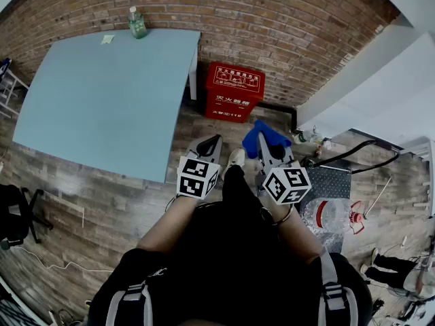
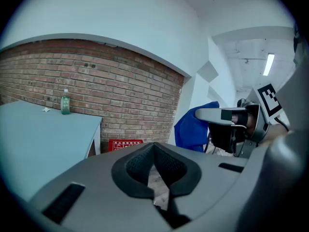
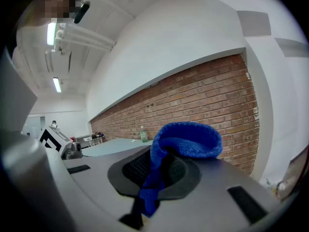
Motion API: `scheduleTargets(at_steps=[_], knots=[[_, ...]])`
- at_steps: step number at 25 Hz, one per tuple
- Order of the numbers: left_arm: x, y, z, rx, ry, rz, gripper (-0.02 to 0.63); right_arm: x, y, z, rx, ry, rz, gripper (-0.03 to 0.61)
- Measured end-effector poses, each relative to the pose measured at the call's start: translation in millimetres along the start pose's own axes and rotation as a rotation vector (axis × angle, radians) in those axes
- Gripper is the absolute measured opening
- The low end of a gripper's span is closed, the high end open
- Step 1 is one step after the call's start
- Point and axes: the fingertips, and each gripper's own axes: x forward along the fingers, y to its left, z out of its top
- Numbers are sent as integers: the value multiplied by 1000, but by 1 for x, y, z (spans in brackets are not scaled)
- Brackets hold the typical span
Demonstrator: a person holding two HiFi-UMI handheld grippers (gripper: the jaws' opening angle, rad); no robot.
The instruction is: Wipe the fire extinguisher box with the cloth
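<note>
While in rt hand-held gripper [image 3: 154, 175], blue cloth [image 3: 186, 139]

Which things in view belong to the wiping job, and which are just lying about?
For the job:
blue cloth, pinched in the right gripper
red fire extinguisher box by the brick wall

Just lying about:
green bottle on the table
clear water jug

box [image 1: 233, 91], upper centre of head view | front: white Chinese print, 灭火器箱, lower line ending in 119 | lid: white-framed label, print too small to read | left cube [image 1: 198, 176], right cube [image 1: 287, 184]: black-and-white square codes, no letters
</note>
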Motion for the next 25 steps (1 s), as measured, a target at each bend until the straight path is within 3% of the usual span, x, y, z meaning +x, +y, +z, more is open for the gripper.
scheduleTargets(at_steps=[9,17,25], knots=[[45,42,34,30,-5,22,-6,60,-39,26,-27,-38,-5,43],[124,70,83,36,9,20,-6,137,-90,59,-48,-28,22,42],[196,93,120,-86,20,1,-6,205,-130,102,-155,-55,47,43]])
